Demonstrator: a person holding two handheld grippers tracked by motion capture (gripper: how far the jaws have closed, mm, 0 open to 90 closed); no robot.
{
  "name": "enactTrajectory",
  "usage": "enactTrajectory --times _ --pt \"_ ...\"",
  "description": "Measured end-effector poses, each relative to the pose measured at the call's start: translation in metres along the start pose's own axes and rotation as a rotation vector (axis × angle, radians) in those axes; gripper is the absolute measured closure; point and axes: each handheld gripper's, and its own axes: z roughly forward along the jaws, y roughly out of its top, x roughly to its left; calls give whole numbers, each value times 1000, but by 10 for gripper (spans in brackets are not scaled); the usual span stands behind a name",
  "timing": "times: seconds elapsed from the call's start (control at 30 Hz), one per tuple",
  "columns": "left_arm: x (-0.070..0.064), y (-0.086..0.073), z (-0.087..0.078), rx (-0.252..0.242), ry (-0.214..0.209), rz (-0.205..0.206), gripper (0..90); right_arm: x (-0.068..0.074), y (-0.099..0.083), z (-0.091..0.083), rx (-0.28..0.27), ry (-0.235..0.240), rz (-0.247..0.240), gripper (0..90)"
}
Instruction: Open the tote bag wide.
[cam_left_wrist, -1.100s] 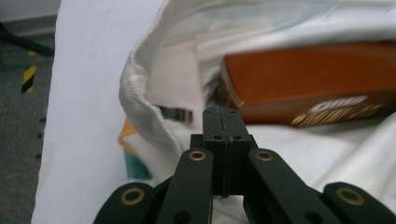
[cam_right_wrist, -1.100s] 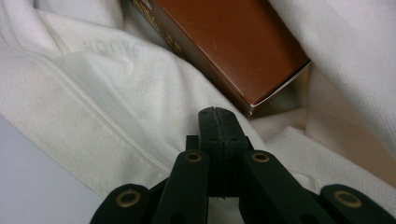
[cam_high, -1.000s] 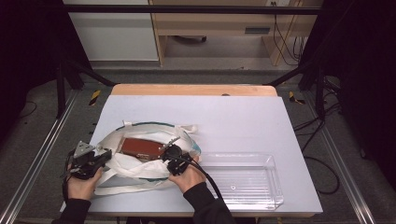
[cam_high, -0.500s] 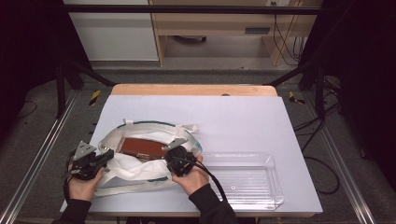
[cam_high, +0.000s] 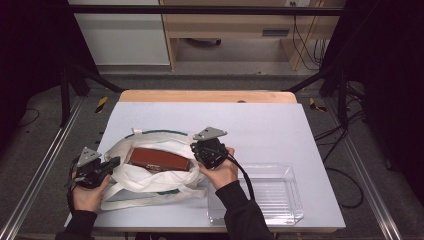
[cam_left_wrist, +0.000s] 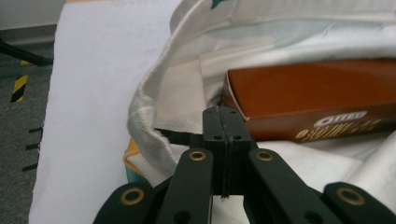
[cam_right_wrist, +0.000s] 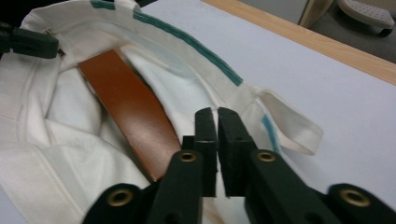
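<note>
Counting left to right on the desk (cam_high: 300, 125), you have one white cloth bag (cam_high: 150, 182), one brown Oreo box (cam_high: 159, 158) lying inside it, and one clear plastic tray (cam_high: 280, 197) just right of the bag. Your left gripper (cam_high: 107, 164) sits at the bag's left rim, its fingers (cam_left_wrist: 212, 135) pressed fully together; whether they pinch cloth, you cannot tell. Your right gripper (cam_high: 207, 150) is at the bag's right rim, fingers (cam_right_wrist: 205, 133) nearly closed, a thin gap between them, above the box's end.
</note>
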Motion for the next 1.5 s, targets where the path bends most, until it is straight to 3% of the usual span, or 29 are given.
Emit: enactTrajectory --times 0.13,0.27,0.33,0.4,0.47,0.57,0.63,0.73,0.9,1.03,1.2,1.27,1.37,1.5 --pt "-3 0 1 4 -7 9 900 -10 -3 -4 -48 -48 -7 540" --pt "-6 4 -2 -24 -17 18 900 -21 -1 -8 -84 -86 -32 416" --pt "-6 4 -2 -19 -17 19 900 -27 -2 -1 -58 -78 -42 383" --pt "-5 2 0 -8 -14 15 900 -33 -5 9 -5 -92 -49 383" --pt "-5 0 1 5 -17 18 900 -37 -10 18 36 -64 -23 415" --pt "-5 0 1 8 -19 18 900 -38 -13 22 66 15 11 623" --pt "-6 -1 2 8 -16 20 900 -35 -12 22 73 10 4 763" --pt "-6 -1 3 12 -13 25 900 -33 -13 23 66 -34 1 865" --pt "-7 -2 5 26 -10 33 900 -41 -23 31 36 -73 43 880" --pt "-8 -3 6 27 -6 33 900 -46 -27 36 17 -119 123 883" --pt "-9 -5 7 36 -6 49 900 -45 -27 44 63 -201 103 875" --pt "-11 -5 7 40 -8 53 900 -42 -26 49 111 -228 73 854" --pt "-12 -6 7 43 -13 53 900 -39 -26 51 138 -251 60 799" --pt "-11 -5 5 34 -18 44 900 -43 -26 43 59 -217 72 611"
